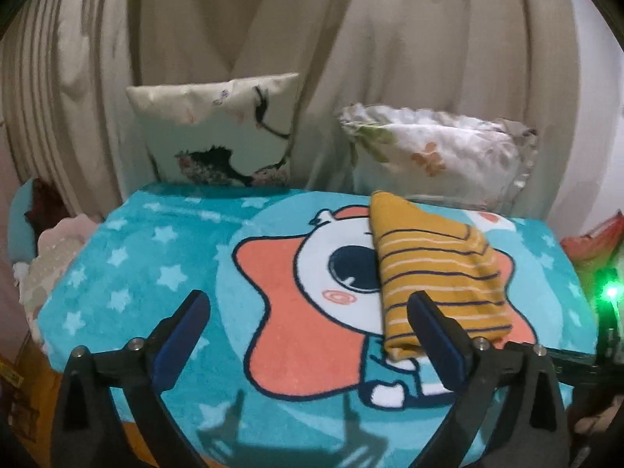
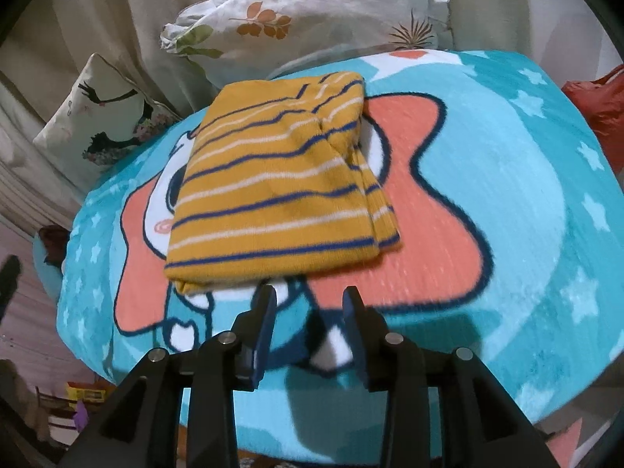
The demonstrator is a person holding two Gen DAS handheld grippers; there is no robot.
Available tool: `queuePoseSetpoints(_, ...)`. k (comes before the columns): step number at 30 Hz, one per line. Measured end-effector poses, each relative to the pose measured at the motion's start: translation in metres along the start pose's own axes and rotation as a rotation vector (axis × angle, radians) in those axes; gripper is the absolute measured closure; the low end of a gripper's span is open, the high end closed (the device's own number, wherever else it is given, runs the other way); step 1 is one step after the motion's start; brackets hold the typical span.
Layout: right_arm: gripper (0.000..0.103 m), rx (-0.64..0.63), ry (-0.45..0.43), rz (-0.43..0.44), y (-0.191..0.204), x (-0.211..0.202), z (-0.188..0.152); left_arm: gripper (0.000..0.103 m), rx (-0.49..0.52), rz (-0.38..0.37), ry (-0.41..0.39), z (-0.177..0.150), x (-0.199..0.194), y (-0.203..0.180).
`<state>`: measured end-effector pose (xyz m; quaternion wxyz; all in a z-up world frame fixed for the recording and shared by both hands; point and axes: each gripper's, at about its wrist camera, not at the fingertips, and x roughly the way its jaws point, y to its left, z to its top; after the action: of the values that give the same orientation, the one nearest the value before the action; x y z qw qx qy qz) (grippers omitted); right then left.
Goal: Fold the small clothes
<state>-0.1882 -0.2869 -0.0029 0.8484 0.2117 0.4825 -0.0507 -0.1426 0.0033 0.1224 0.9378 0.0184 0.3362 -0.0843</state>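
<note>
A small mustard garment with navy and white stripes is seen folded into a compact oblong, lying flat on a turquoise blanket printed with stars and a cartoon figure. The garment covers part of the figure's white face and orange star shape. A ribbed cuff edge is noted along its right side in the right wrist view.

The right gripper is held just short of the garment's near edge, jaws parted with a moderate gap, nothing between them. The left gripper is spread wide and empty; its right finger overlaps the garment's near end in the picture, though contact cannot be told.

Behind the blanket two pillows are propped: one pale with a dark bird-and-branch print, one white with orange leaves and a frilled edge. Beige curtains are hung behind them. A red bag is seen at the far right
</note>
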Motion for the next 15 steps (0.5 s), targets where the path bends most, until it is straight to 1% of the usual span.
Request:
queuePoseSetpoints(3,0.060,-0.015,-0.004,-0.014,0.008,-0.005,-0.013,0.000,0.060,-0.051,0.055,-0.003,-0.003,-0.004)
queuePoseSetpoints(5,0.058,-0.023,-0.003,-0.019,0.012,-0.008,-0.022,0.000,0.065,-0.053,0.061,-0.009,-0.009,-0.004)
queuePoseSetpoints(6,0.058,-0.024,-0.003,-0.024,0.015,-0.008,-0.027,0.000,0.063,-0.065,0.068,-0.011,-0.011,-0.002)
queuePoseSetpoints(8,0.057,-0.024,-0.002,-0.041,0.017,-0.009,-0.034,0.000,0.047,-0.114,0.119,-0.017,-0.010,0.000)
queuePoseSetpoints(11,0.057,-0.014,0.000,-0.058,0.018,-0.011,-0.045,0.000,0.028,-0.166,0.228,-0.027,0.001,0.003)
queuePoseSetpoints(13,0.054,-0.010,-0.004,-0.073,0.019,-0.014,-0.052,0.000,0.040,-0.174,0.276,-0.035,0.007,0.001)
queuePoseSetpoints(15,0.051,-0.012,-0.009,-0.097,0.019,-0.018,-0.059,0.000,0.068,-0.152,0.316,-0.047,0.013,-0.004)
